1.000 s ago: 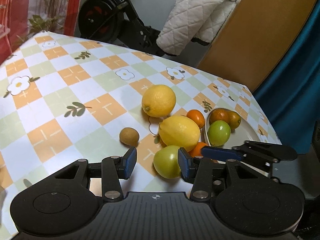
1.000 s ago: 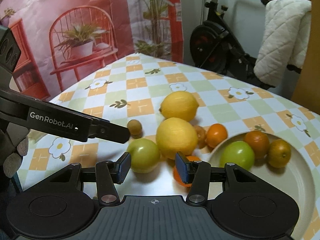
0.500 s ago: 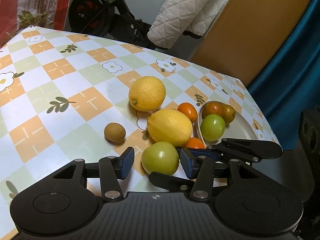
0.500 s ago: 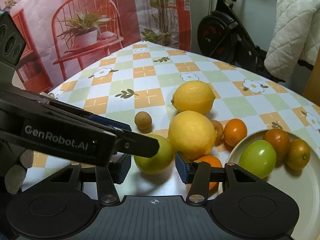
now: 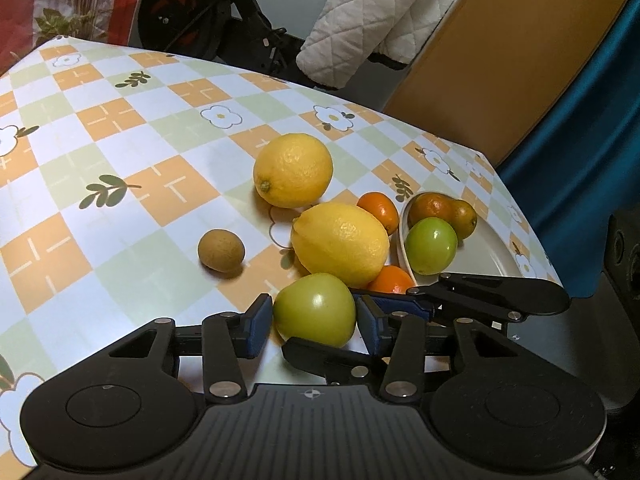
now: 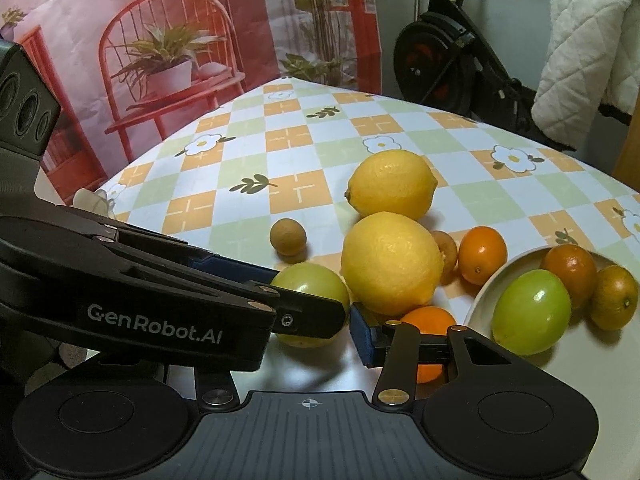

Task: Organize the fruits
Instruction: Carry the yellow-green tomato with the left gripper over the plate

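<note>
A green fruit (image 5: 316, 312) lies on the checked tablecloth, and both grippers meet around it. My left gripper (image 5: 314, 326) has its blue pads against the fruit's two sides, and its jaws are closing. My right gripper (image 6: 306, 320) reaches in from the right with the same fruit (image 6: 308, 284) between its closing jaws. Its visible pad stands just off the fruit, and its other finger is hidden behind the left gripper. Two lemons (image 5: 294, 170) (image 5: 340, 242) and two small oranges (image 5: 378, 210) (image 5: 390, 280) lie just beyond.
A white plate (image 5: 492, 252) at the right holds another green fruit (image 5: 430, 246) and two dark oranges. A small brown fruit (image 5: 221, 250) lies alone to the left. An exercise bike and a quilted white cover stand past the table's far edge.
My left gripper has sunk and come forward until the green fruit sits between its pads. In the right wrist view its finger now crosses in front of that fruit.
</note>
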